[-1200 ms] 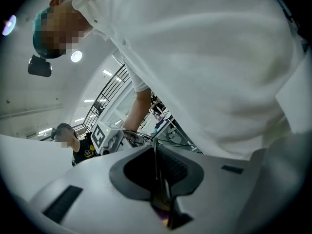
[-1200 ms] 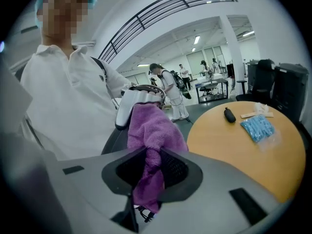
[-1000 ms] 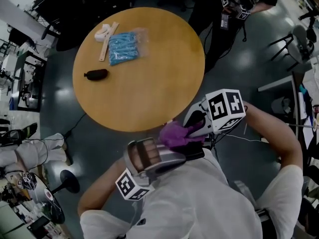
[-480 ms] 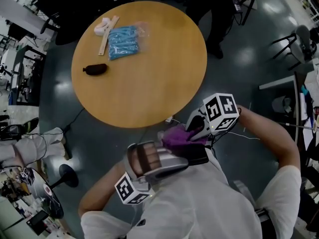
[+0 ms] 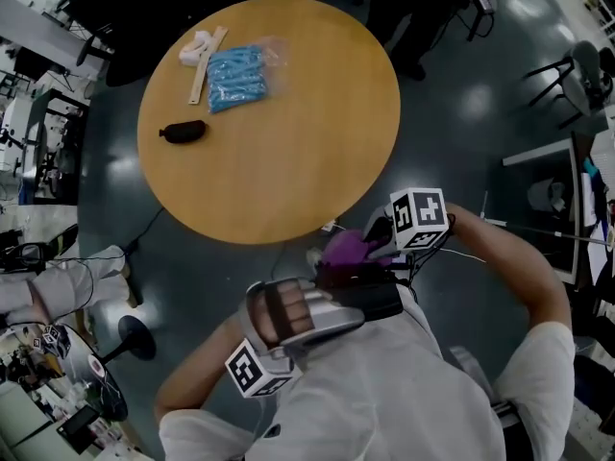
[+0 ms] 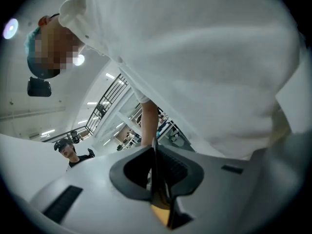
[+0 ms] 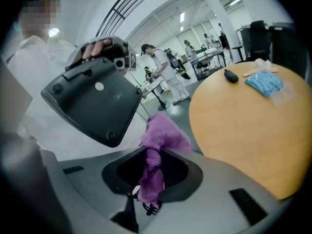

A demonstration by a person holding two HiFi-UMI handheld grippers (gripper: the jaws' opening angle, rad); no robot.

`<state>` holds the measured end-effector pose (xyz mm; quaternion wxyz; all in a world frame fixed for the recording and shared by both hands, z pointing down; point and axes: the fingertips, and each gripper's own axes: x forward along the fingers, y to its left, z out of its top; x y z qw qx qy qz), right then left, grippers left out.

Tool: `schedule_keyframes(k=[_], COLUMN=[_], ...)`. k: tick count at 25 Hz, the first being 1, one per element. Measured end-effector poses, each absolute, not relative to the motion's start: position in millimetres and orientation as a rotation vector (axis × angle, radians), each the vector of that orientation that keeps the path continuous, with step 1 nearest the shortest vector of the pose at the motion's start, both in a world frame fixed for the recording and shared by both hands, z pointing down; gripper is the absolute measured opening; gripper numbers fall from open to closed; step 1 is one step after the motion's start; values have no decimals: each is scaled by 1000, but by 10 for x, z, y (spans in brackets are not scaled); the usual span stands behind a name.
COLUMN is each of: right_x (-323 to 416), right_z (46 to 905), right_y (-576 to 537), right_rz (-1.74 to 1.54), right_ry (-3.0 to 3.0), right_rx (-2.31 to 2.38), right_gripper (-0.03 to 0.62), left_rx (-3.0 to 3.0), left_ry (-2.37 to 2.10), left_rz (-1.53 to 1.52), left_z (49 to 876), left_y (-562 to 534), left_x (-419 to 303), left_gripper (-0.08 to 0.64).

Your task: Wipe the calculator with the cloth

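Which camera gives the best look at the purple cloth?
The right gripper view: the cloth sits close up, pinched between the jaws. The head view shows a small purple bunch; the left gripper view, none.

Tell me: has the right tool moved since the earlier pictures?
Yes. In the head view the right tool, gripping the cloth, has drawn back from the round table toward the person's body and looks smaller.

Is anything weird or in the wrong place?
Only a little: the calculator hangs tilted in the left gripper, off the round table, showing its dark underside to the purple cloth in the right gripper. Nothing spilled or broken.
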<state>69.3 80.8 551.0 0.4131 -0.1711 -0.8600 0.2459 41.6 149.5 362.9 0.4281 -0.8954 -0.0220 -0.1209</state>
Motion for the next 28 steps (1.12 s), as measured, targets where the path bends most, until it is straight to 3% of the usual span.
schedule_keyframes(k=[5, 10, 28], right_x=[727, 436, 30], right_z=[4520, 3450, 4440], right_y=[218, 515, 863], right_rz=[480, 318, 325], right_ry=[-2393, -2438, -2086], right_rx=[-263, -474, -669], right_gripper=[86, 86, 86], left_rx=[-2214, -2184, -2131], left_ry=[-74, -83, -116], left_rz=[-313, -296, -230], left_z=[3665, 3661, 3586], left_y=[1515, 1499, 1697], left_x=[407, 441, 486], left_gripper=[44, 44, 44])
